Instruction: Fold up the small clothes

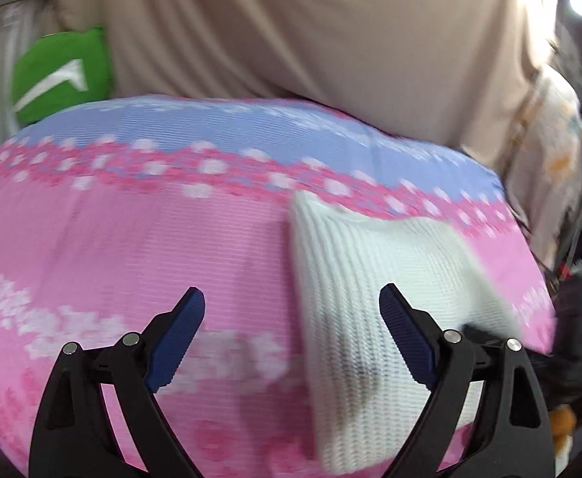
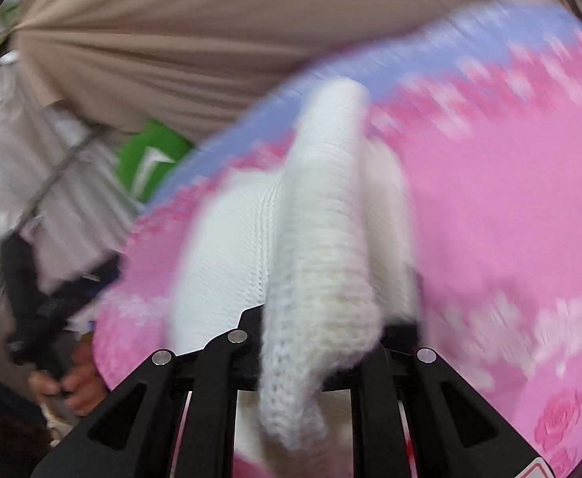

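A white ribbed knit garment [image 1: 374,279] lies on a pink and blue patterned cloth [image 1: 131,231]. My left gripper [image 1: 291,310] is open just above it, its right blue pad over the knit, its left pad over the pink cloth. In the right wrist view, my right gripper [image 2: 323,338] is shut on a thick fold of the white knit [image 2: 323,239], which it holds lifted; the knit hides its fingertips. The view is blurred by motion.
A beige draped fabric [image 1: 291,32] hangs behind the patterned cloth. A green cushion with a white mark [image 1: 59,75] sits at the back left. The left hand holding its gripper shows in the right wrist view [image 2: 67,382]. Cluttered items stand at the right [image 1: 570,199].
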`<state>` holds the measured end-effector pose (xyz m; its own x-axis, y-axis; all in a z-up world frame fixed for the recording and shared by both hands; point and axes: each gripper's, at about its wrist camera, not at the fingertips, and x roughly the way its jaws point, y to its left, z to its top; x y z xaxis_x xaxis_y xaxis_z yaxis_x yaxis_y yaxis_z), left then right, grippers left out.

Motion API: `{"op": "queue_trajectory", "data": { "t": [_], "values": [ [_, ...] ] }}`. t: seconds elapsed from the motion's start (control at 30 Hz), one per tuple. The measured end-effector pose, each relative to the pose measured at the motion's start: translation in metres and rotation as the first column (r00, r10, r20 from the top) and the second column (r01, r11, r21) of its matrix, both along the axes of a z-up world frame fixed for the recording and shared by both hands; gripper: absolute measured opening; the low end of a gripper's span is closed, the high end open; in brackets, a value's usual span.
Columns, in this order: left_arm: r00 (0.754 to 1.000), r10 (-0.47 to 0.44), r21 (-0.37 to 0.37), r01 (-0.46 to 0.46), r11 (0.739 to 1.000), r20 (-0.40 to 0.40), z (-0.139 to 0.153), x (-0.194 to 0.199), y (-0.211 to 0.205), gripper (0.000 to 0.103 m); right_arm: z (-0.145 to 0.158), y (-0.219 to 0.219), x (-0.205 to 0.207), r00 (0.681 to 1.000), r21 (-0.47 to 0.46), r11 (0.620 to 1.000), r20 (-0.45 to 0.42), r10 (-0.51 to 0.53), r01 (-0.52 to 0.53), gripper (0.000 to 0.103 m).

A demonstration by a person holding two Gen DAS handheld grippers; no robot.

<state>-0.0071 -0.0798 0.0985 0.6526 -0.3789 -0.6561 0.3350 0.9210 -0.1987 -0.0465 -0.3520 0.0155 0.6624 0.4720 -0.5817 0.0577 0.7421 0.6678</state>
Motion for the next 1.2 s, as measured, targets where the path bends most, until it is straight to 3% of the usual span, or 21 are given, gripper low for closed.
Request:
{"op": "queue_trajectory", "data": {
  "t": [0.03, 0.07, 0.17, 0.27, 0.43, 0.53, 0.6, 0.7, 0.8, 0.93, 1.07, 1.13, 1.2],
  "values": [
    [0.999, -0.035, 0.007, 0.035, 0.999, -0.008, -0.005, -0.001, -0.017, 0.087, -0.007, -0.007, -0.005, 1.000, 0.093, 0.996, 0.029, -0.002, -0.001, 0.010],
    [0.998, -0.057, 0.021, 0.057, 0.998, -0.013, -0.010, -0.003, -0.030, 0.087, -0.006, -0.010, -0.009, 0.999, 0.128, 0.992, 0.036, -0.002, -0.003, 0.012],
    [0.995, -0.093, 0.095, 0.095, 0.991, -0.029, -0.029, -0.011, -0.065, 0.087, 0.017, -0.007, -0.023, 0.997, 0.017, 1.000, 0.072, -0.017, 0.015, 0.025],
    [0.997, -0.070, 0.184, 0.077, 0.980, -0.045, -0.050, -0.015, -0.078, 0.087, 0.033, -0.012, -0.038, 0.996, -0.064, 0.997, 0.087, -0.037, 0.043, 0.030],
    [0.997, -0.038, 0.196, 0.052, 0.979, -0.073, -0.062, -0.010, -0.068, 0.088, 0.063, -0.018, -0.059, 0.976, -0.188, 0.969, 0.178, -0.125, 0.158, 0.031],
    [0.997, -0.036, 0.207, 0.050, 0.977, -0.070, -0.062, -0.009, -0.067, 0.088, 0.074, -0.013, -0.057, 0.970, -0.195, 0.973, 0.230, -0.077, 0.123, 0.031],
    [0.997, -0.035, 0.215, 0.048, 0.975, -0.064, -0.062, -0.009, -0.068, 0.088, 0.064, -0.003, -0.043, 0.980, -0.234, 0.968, 0.193, -0.048, 0.094, 0.028],
    [0.997, -0.033, 0.212, 0.046, 0.976, -0.067, -0.063, -0.009, -0.068, 0.089, 0.026, -0.001, -0.019, 0.996, -0.311, 0.947, 0.059, -0.072, 0.086, 0.029],
    [0.997, -0.032, 0.214, 0.046, 0.976, -0.067, -0.063, -0.008, -0.068, 0.089, 0.032, -0.007, -0.027, 0.993, -0.256, 0.961, 0.086, -0.083, 0.103, 0.028],
    [0.997, -0.029, 0.215, 0.043, 0.976, -0.067, -0.063, -0.007, -0.069, 0.090, 0.056, -0.001, -0.040, 0.985, -0.306, 0.944, 0.153, -0.078, 0.122, 0.029],
    [0.997, -0.028, 0.214, 0.042, 0.976, -0.067, -0.064, -0.007, -0.068, 0.090, 0.023, 0.002, -0.017, 0.996, -0.351, 0.933, 0.050, -0.072, 0.085, 0.032],
    [0.998, -0.025, 0.215, 0.038, 0.976, -0.066, -0.064, -0.007, -0.067, 0.091, 0.017, -0.005, -0.014, 0.997, -0.265, 0.961, 0.042, -0.066, 0.075, 0.032],
    [0.997, -0.024, 0.211, 0.039, 0.977, -0.072, -0.064, -0.006, -0.065, 0.092, 0.028, -0.008, -0.017, 0.995, -0.260, 0.962, 0.065, -0.072, 0.086, 0.032]
  ]
}}
